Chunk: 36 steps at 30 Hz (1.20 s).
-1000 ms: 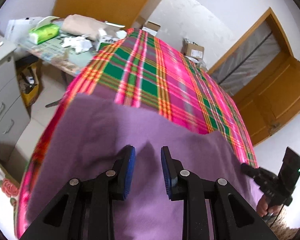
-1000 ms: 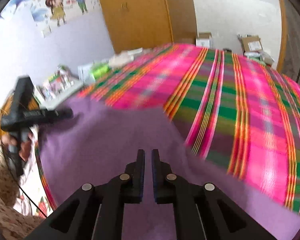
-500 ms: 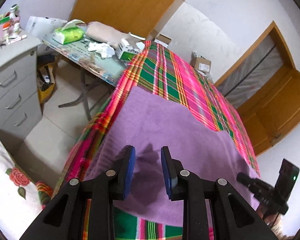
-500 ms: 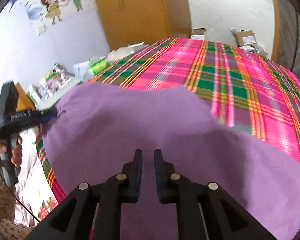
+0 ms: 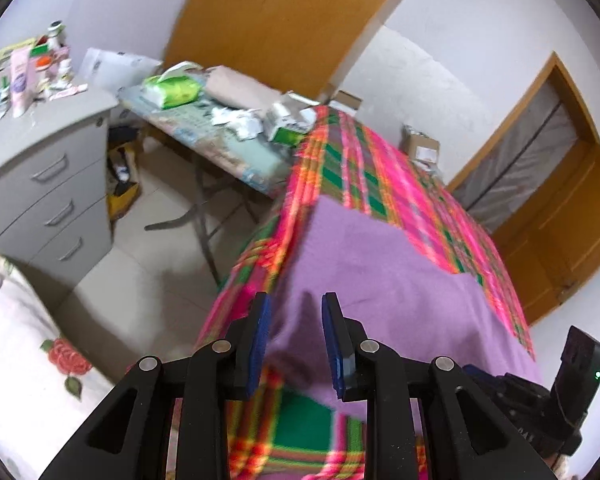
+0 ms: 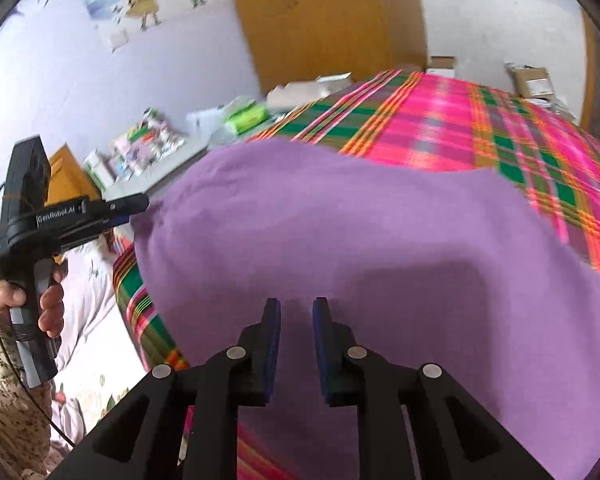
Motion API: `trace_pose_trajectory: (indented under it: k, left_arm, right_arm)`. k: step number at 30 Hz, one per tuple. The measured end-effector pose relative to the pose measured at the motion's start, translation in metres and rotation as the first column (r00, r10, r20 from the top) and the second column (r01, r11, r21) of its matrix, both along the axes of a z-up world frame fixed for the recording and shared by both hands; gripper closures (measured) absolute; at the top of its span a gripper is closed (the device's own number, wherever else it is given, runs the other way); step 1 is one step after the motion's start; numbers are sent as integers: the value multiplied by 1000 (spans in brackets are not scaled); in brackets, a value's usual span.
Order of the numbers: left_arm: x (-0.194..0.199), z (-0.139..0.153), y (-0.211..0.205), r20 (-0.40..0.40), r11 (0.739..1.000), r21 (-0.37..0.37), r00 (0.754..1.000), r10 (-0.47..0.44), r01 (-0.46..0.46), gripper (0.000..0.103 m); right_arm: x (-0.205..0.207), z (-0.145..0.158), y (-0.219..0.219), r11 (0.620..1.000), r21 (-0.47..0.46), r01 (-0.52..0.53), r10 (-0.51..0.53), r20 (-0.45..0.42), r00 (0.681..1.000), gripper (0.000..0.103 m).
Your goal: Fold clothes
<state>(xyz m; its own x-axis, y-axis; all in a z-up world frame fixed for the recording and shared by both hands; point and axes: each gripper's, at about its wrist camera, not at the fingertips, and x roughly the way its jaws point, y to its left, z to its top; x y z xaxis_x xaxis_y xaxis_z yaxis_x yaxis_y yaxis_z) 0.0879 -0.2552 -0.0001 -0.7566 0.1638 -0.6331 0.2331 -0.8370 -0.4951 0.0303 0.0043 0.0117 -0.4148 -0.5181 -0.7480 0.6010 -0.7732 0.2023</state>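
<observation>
A purple garment [image 5: 380, 280] lies spread flat over the near end of a bed with a pink and green plaid cover [image 5: 380, 184]. My left gripper [image 5: 296, 300] hovers open above the garment's near left corner at the bed's edge, with nothing pinched between its fingers. In the right wrist view the same garment [image 6: 360, 220] fills the middle, and my right gripper [image 6: 296, 303] stands open just above its near part. The left gripper [image 6: 136, 202] also shows there, its tip at the garment's left corner, held by a person's hand [image 6: 48, 304].
Left of the bed are bare floor, a grey drawer unit [image 5: 48, 184] and a cluttered folding table [image 5: 220, 136]. White floral bedding [image 5: 20, 340] lies at the near left. Wooden doors [image 5: 560, 220] and cardboard boxes [image 6: 532, 80] stand beyond the bed.
The right gripper went from shut to open. Both grippers drew back toward the bed's near edge; the left view swung left, so floor and drawers now show.
</observation>
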Motion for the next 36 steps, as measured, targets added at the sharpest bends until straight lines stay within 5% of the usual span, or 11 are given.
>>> trace_pose_trajectory:
  k: [5,9,24,29,36]
  left_arm:
    - [12,-10,-15,-2,992,123,1000,7,-7,76]
    - [14,-9,-15,-1,989,150,1000,10,-10,76]
    - [24,-9,-33,11,968,241,997,75,-75,76]
    - [22,-11,-35,20,961,267,997,69,-72,76]
    - [15,-9,-36,4,955,294,999,42,-41,76]
  right_arm:
    - [17,8,-36,996,-10,-84,83,-60,995,85]
    - [27,13,-74,986,-14,-163,161,-111,981,74]
    - [42,-7,-158,964,130,-234,256,-190,948,60]
    - [53,-15,-179,947,253,-195,265,-282,922,60]
    - [46,-16,-172,961,216,-174,232,-283,931,71]
